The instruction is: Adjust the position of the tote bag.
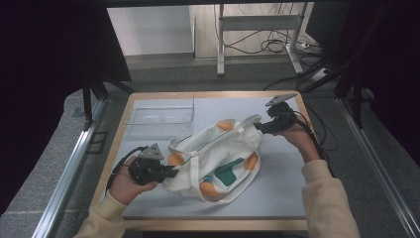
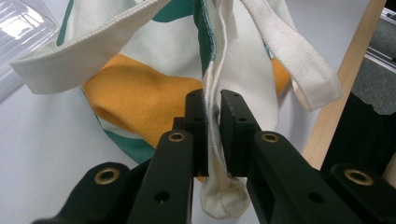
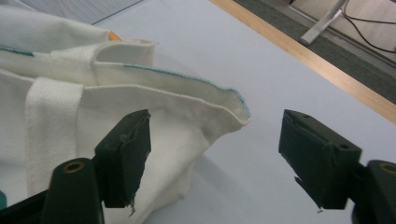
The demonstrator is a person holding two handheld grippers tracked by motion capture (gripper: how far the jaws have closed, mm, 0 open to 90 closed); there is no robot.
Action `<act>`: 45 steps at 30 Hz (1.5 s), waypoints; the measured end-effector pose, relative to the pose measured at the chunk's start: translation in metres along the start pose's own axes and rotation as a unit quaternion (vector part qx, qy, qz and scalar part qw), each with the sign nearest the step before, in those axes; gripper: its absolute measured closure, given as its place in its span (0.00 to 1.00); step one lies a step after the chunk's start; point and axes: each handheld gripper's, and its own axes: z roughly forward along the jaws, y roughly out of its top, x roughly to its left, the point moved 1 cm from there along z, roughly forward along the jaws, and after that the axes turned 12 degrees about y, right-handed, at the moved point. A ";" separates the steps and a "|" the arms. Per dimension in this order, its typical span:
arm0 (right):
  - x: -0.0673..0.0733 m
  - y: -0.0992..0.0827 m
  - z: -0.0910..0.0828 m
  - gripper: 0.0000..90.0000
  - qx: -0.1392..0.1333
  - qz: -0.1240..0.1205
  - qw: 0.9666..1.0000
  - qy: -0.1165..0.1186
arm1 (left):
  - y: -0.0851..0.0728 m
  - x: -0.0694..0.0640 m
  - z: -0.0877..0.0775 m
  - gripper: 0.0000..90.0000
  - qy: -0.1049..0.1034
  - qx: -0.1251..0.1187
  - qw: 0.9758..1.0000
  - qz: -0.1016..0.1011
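Canvas bag hides table beneath; left tool pinching its rim, right tool wide.

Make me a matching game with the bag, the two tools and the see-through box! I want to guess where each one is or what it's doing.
Things:
1. left tool
2. right tool
3. cloth bag
4. clear box

States or places:
A. lies in the middle of the table, white with orange and green patches
B. jaws wide apart at the bag's far corner
C. stands at the back left of the table
D. pinched shut on the bag's white edge

Pairs: 1-D, 2-B, 3-A, 4-C
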 end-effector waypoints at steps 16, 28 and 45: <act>-0.021 0.006 0.025 0.27 0.059 -0.021 0.998 0.021 | -0.003 0.003 0.001 0.92 0.000 0.003 1.000 -0.006; -0.029 0.015 0.044 0.43 0.063 -0.068 0.992 0.088 | -0.003 0.004 0.002 0.92 0.006 0.008 1.000 -0.009; -0.019 0.010 0.038 0.86 0.066 -0.082 0.993 0.053 | -0.004 0.003 0.002 0.92 0.007 0.008 1.000 -0.009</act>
